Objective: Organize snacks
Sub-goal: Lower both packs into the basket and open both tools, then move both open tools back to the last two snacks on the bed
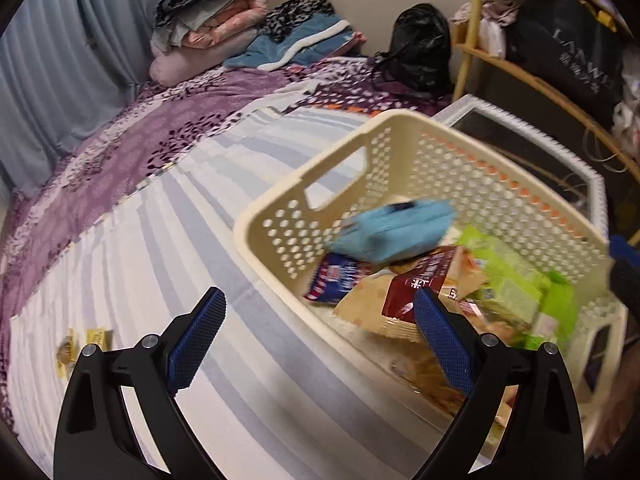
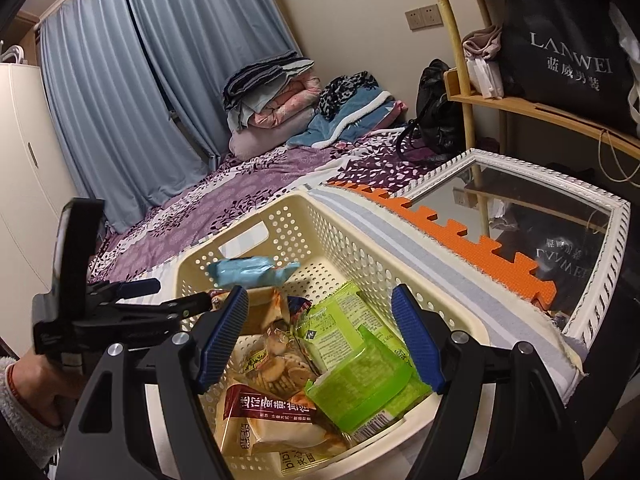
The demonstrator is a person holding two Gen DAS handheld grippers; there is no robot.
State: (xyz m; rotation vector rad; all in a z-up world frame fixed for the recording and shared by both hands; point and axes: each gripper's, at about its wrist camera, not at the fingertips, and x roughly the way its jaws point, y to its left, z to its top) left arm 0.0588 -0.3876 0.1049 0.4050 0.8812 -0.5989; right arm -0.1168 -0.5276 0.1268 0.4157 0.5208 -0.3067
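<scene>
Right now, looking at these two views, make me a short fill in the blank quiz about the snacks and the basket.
1. The snack packets lie in a cream ____ with perforated walls.
2. The packet nearest the basket's handle slot is light ____.
3. The foam mat edge beside the mirror is ____.
4. The left gripper holds ____.

Missing words: basket; blue; orange; nothing

Left tongs [image 1: 320,320] agape, empty; right tongs [image 2: 320,336] half-open, empty.
</scene>
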